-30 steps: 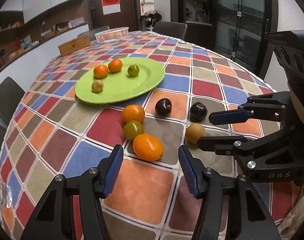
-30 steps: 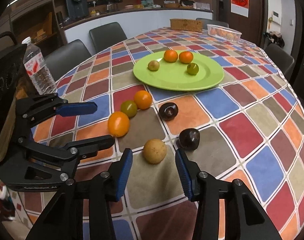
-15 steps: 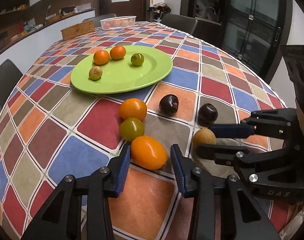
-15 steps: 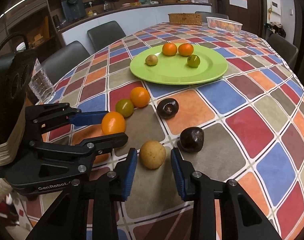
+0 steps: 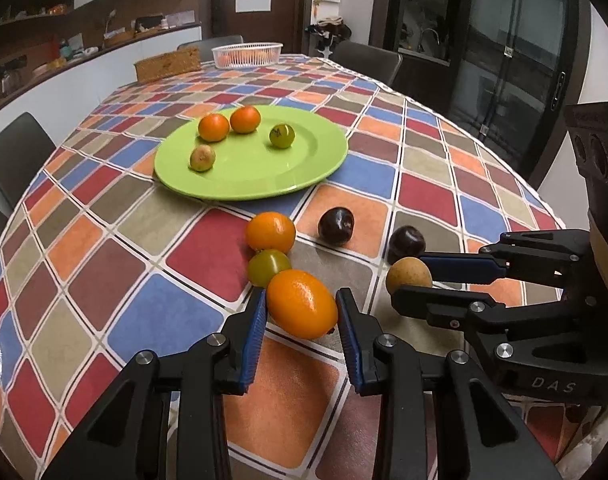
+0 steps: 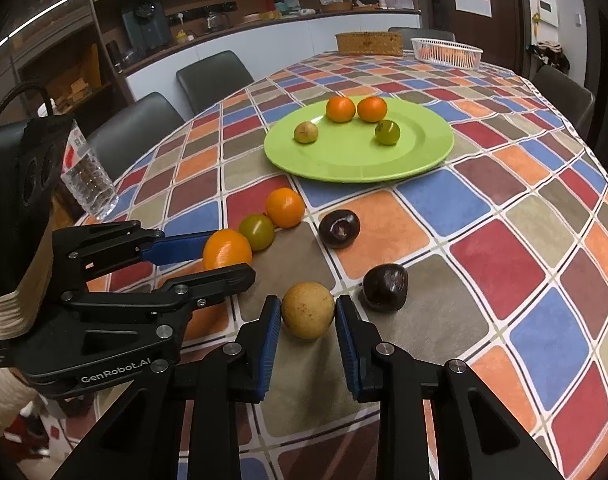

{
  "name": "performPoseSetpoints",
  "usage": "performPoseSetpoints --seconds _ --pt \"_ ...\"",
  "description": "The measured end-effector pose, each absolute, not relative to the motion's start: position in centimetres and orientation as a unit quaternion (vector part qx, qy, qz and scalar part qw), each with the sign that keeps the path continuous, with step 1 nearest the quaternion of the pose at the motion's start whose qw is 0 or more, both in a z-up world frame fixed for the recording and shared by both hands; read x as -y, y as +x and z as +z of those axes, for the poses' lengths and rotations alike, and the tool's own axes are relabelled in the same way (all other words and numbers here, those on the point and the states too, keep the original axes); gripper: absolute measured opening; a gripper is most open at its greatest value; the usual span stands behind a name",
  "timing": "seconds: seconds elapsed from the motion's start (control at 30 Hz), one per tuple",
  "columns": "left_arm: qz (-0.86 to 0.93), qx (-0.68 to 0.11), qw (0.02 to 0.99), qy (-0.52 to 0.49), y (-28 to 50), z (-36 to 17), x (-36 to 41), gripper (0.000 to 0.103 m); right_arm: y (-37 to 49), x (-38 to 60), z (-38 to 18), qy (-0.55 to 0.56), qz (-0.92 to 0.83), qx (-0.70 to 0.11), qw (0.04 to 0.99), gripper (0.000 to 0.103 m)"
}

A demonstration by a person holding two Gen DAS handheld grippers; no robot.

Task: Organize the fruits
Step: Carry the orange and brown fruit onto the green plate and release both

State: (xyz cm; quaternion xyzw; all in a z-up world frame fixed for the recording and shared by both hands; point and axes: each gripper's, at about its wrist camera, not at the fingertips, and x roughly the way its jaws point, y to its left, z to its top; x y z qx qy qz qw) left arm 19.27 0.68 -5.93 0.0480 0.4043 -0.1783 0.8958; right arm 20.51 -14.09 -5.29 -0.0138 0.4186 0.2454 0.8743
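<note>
My left gripper (image 5: 302,308) is shut on an oval orange fruit (image 5: 302,304) that rests on the tablecloth; it also shows in the right wrist view (image 6: 227,249). My right gripper (image 6: 308,316) is shut on a round tan fruit (image 6: 308,315), which shows in the left wrist view (image 5: 409,275) too. A green fruit (image 5: 268,267), a round orange (image 5: 270,232) and two dark plums (image 5: 336,220) (image 5: 406,240) lie nearby on the cloth. The green plate (image 5: 312,168) holds two oranges, a green fruit and a small tan fruit.
A white basket (image 5: 248,54) and a woven box (image 5: 168,65) stand at the table's far end. A water bottle (image 6: 88,184) stands at the left edge. Dark chairs (image 6: 214,76) ring the table.
Both grippers moved forward and down around their fruits, and their jaws closed from wide open onto the orange fruit and the tan fruit.
</note>
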Motion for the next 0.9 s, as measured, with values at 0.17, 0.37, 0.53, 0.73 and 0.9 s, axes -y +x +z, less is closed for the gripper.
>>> performPoseSetpoints --seconds 0.17,0.37,0.53,0.73,0.9 --pt "-0.175 -0.389 0.903 0.044 18.6 -4.6 -0.8 0.035 20.3 14.2 -4.5 -0.013 0.244 -0.409 0.879 0.029" --pt "-0.171 -0.37 0.912 0.038 18.0 -3.0 -0.9 0.035 19.8 14.5 -3.1 -0.011 0.243 -0.391 0.888 0.029" --pt "-0.166 -0.356 0.919 0.034 17.7 -1.8 -1.0 0.035 19.9 14.8 -1.9 -0.007 0.238 -0.373 0.897 0.029" --pt "-0.163 -0.336 0.927 0.032 17.9 -0.3 -0.8 0.035 20.2 15.0 0.0 -0.007 0.233 -0.344 0.909 0.029" --pt "-0.163 -0.325 0.931 0.033 18.8 0.6 -0.5 0.035 21.3 15.1 1.0 -0.005 0.23 -0.33 0.915 0.029"
